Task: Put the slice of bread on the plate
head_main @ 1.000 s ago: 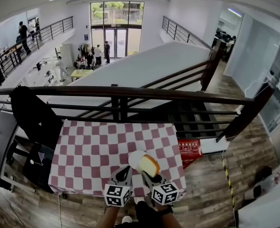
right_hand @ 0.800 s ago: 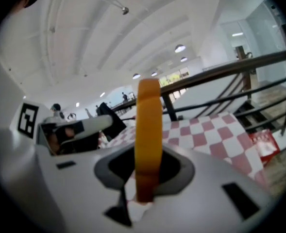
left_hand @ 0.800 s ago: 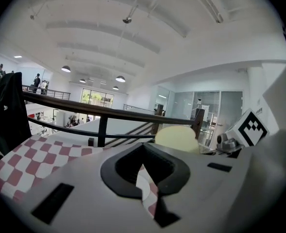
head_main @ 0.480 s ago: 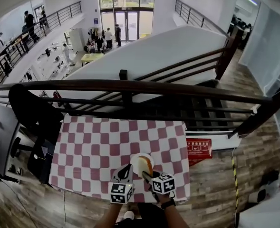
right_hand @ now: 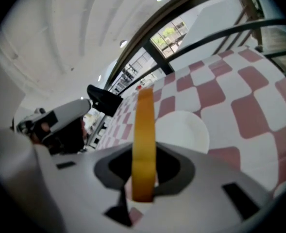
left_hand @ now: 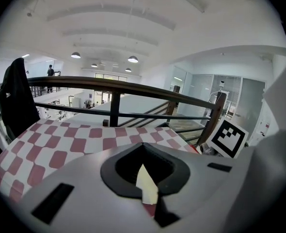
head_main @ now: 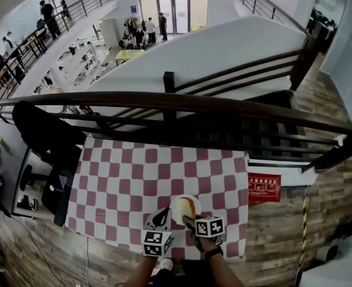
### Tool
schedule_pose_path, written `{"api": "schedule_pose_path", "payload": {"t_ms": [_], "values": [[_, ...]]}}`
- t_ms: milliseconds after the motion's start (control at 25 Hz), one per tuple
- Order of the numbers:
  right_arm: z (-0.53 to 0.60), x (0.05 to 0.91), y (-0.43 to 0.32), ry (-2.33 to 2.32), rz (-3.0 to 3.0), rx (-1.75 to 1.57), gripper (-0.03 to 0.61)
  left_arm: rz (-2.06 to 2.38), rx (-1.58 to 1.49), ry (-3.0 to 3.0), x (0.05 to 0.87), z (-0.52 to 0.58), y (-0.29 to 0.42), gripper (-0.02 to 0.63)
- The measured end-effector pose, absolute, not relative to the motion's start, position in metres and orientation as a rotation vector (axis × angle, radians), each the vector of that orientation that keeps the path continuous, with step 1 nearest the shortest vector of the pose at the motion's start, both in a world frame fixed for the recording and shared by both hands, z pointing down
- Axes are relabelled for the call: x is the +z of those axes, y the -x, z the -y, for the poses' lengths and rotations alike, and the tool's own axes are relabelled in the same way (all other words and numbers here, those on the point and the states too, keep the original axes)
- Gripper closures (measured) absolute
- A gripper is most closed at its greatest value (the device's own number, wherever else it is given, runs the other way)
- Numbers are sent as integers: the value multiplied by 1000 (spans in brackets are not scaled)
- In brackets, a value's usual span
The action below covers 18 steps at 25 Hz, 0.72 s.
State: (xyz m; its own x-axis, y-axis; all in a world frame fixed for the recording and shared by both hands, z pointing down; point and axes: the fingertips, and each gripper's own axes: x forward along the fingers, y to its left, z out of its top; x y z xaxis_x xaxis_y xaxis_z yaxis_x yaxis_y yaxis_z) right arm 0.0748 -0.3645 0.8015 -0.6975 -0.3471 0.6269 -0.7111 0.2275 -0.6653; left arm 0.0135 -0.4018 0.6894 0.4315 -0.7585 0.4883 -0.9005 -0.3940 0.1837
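**Slice of bread held edge-up over the plate at the near edge of the table**

*Head view.* A table [head_main: 122, 184] covered with a red-and-white checked cloth stands against a dark railing [head_main: 223, 106]. A black jacket [head_main: 41, 133] hangs at the table's far left corner. A white plate [head_main: 176, 206] lies near the front edge, right of centre. The slice of bread [head_main: 189, 207] appears over the plate, gripped by the right hand-held gripper [head_main: 189, 221], which reaches in from the near right. Whether the bread touches the plate cannot be told here. The left hand-held gripper [head_main: 161, 218] sits just left of the plate, its tip close to the rim.

*Left gripper view.* The jaws are drawn together to a pale point, with nothing between them. Beyond them run the checked cloth and the railing, with the jacket at far left. One marker cube of the right hand-held gripper shows at right.

*Right gripper view.* The jaws are clamped on the slice of bread, which stands upright and edge-on, its yellow-brown crust facing the camera. The plate lies on the cloth just behind the slice and to its right. The left hand-held gripper is visible at left, apart from the bread.
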Motion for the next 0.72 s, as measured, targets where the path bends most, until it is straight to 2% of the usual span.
{"api": "schedule_pose_path", "payload": {"t_ms": [320,480,560,640,720], "values": [[389,833,-67,-941,2032,1620,482,1438,532,-2218,701,406,-1,595],[388,844,-76,-955,1955,1578,479,1441,540,-2209,704,404,1,595],[389,845,-82,-981,1940,1484,445,1435,538,-2223,701,407,-1,595],[388,847,-91,-1005,1900,1380,383,1413,535,-2247,696,409,-8,595],[383,850,-102,-1019,1842,1320,288,1391,533,-2266,694,410,-13,595]]}}
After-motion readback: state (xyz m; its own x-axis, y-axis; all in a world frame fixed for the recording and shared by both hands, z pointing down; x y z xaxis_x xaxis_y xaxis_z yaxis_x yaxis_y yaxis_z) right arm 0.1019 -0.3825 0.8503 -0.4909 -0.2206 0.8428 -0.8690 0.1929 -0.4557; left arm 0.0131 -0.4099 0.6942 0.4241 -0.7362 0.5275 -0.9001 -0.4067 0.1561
